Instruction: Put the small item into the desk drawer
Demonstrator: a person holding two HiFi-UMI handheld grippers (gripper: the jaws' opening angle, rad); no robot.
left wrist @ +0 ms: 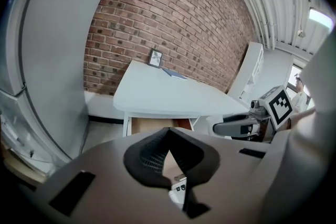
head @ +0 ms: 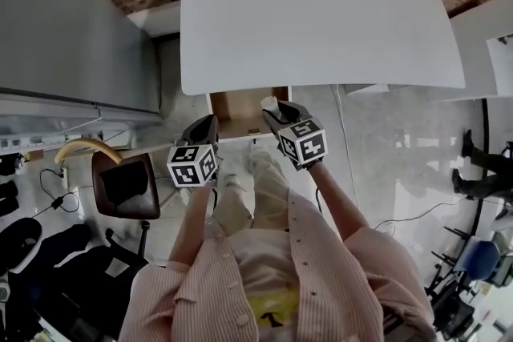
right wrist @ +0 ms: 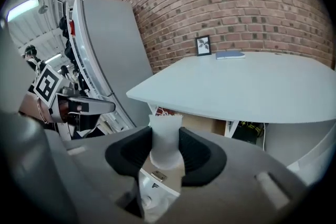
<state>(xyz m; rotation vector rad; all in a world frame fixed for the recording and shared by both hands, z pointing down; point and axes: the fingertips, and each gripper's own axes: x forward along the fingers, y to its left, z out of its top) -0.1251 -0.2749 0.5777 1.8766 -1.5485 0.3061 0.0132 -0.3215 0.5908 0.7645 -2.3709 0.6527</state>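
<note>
Right claw point(right wrist: 166, 148) pinches the small white item point(right wrist: 166, 131), upright between its pads, over the open drawer's point(head: 236, 112) right end. Left claw point(left wrist: 168, 136) pressed together, empty, just in front of the drawer.

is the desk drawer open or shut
Open: the drawer is pulled out from under the white desk, its brown inside showing. The right gripper holds the small white item.
</note>
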